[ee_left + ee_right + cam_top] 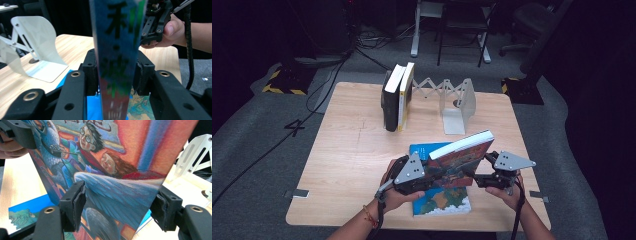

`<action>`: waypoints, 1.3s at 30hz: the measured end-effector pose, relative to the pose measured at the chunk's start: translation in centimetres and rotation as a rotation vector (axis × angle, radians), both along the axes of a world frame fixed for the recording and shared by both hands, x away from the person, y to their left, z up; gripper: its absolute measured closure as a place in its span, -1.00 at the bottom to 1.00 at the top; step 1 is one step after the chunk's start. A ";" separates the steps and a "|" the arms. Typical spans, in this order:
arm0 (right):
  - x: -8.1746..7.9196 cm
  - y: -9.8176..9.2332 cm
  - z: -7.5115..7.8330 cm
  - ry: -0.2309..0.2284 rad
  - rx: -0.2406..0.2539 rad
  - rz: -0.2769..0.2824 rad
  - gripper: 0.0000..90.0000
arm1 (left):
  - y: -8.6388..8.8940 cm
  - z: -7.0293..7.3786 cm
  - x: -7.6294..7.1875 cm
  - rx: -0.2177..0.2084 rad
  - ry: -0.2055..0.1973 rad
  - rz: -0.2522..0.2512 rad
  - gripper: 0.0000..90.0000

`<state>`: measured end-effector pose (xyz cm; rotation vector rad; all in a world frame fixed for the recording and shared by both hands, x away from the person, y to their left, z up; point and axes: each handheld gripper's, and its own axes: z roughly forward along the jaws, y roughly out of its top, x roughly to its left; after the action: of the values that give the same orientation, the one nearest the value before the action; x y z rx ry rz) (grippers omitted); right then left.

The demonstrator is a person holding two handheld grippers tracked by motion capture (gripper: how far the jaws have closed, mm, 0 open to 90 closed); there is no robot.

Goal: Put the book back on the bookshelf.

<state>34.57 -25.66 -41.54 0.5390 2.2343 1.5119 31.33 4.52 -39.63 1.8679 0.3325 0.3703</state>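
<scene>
- High view: I hold the illustrated book (pixel 460 161) tilted above the table (pixel 352 165), between my left gripper (pixel 432 176) and right gripper (pixel 482 178), over a blue book (pixel 439 200) lying flat near the front edge.
- Left gripper view: my two pads (pixel 90 72) sit against the faces of the illustrated book (pixel 117 50) at its spine end, jaws closed on it. I judge the hold light; the printed spine is blurred.
- Right gripper view: my jaws stand on either side of the cover (pixel 120 170). The left pad (pixel 75 205) looks just beside or barely on the cover, and the right pad (pixel 163 208) sits at the book's edge. I cannot tell whether they press.
- Target, as I read it: the expanding bookend rack (pixel 457 102) at the back, where two upright books (pixel 398 97) already lean at its left end.
- Risk: with one firm grip only, the book may pivot about the left pads and swing down onto the blue book.
- Risk: a glossy cover may slip through the pads if I tilt it further.
- Risk: on approach a corner could catch the white bookend plate (pixel 42 47) or knock the leaning pair over.
</scene>
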 end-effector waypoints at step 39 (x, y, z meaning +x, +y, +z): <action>-1.3 -3.6 -1.9 0.078 -0.201 -0.064 -0.37 | -0.5 0.8 0.7 -0.001 0.007 -0.002 0.64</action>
<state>33.25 -29.26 -43.48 0.6094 2.3703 1.2372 32.04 4.02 -38.82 1.8689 0.3362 0.3622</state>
